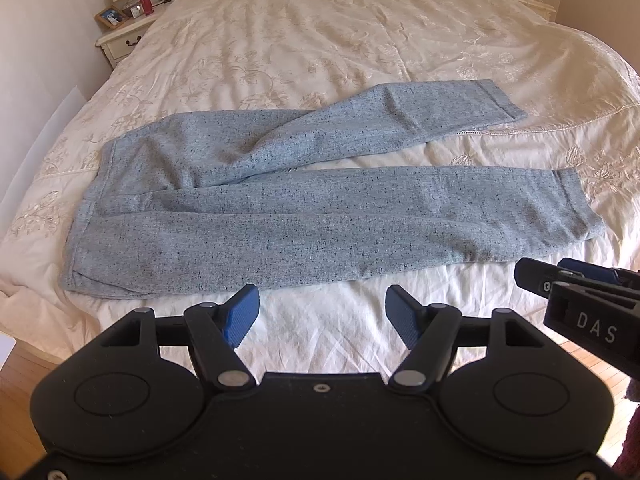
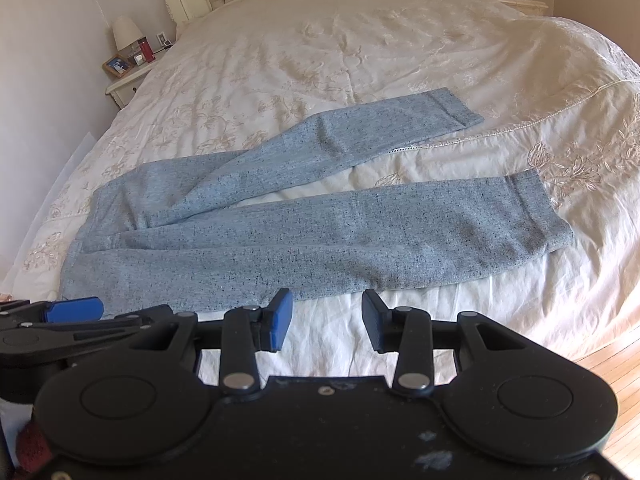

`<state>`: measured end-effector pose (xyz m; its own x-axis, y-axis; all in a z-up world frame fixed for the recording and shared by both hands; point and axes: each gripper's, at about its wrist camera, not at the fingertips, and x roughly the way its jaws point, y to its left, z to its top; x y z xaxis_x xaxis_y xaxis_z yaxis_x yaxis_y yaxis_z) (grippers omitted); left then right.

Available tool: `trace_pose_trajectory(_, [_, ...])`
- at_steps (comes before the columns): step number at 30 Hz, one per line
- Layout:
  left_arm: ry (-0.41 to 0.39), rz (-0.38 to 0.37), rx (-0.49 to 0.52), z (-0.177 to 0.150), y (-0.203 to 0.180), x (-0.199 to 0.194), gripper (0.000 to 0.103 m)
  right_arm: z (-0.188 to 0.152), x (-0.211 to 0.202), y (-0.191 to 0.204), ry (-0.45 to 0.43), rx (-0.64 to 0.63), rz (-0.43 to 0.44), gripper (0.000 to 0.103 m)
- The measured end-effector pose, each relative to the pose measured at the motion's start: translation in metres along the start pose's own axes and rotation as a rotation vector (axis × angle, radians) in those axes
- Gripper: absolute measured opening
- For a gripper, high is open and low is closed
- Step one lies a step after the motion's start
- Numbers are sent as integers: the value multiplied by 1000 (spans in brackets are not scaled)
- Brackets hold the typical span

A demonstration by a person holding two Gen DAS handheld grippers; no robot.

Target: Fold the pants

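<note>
Pants (image 1: pixel 312 216): one pair, light blue flecked fabric, lying flat across the cream embroidered bedspread (image 1: pixel 320 48) near the foot of the bed, waistband to the left, two legs splayed apart toward the right, evidently spread out ready for a first fold, none made yet. Left gripper (image 1: pixel 322 316) and right gripper (image 2: pixel 327 320), two in all, hang side by side short of the near trouser edge; both stand with jaws wide apart and nothing between the blue pads, evidently poised to take the cloth.
</note>
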<state>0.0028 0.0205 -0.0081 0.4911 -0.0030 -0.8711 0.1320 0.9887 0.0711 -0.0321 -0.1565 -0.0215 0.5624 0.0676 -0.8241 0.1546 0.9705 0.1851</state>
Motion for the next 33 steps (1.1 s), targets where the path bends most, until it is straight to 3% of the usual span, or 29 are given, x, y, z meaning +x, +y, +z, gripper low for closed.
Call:
trace_pose_trajectory(12, [51, -27, 27, 27, 22, 27, 72, 19, 30, 18, 50, 42, -42, 41])
trace_pose_trajectory(15, [68, -39, 48, 36, 29, 36, 68, 25, 39, 23, 63, 64, -62, 41])
trace_pose_trajectory(21, [47, -36, 116, 51, 38, 59, 64, 33, 59, 11, 68, 186, -150, 41])
trace_pose_trajectory(28, [66, -42, 227, 35, 34, 107, 65, 20, 76, -34, 115, 302, -330, 41])
trace_pose_trajectory(33, [73, -34, 306, 7, 22, 137, 65, 19, 90, -63, 166, 314, -357, 41])
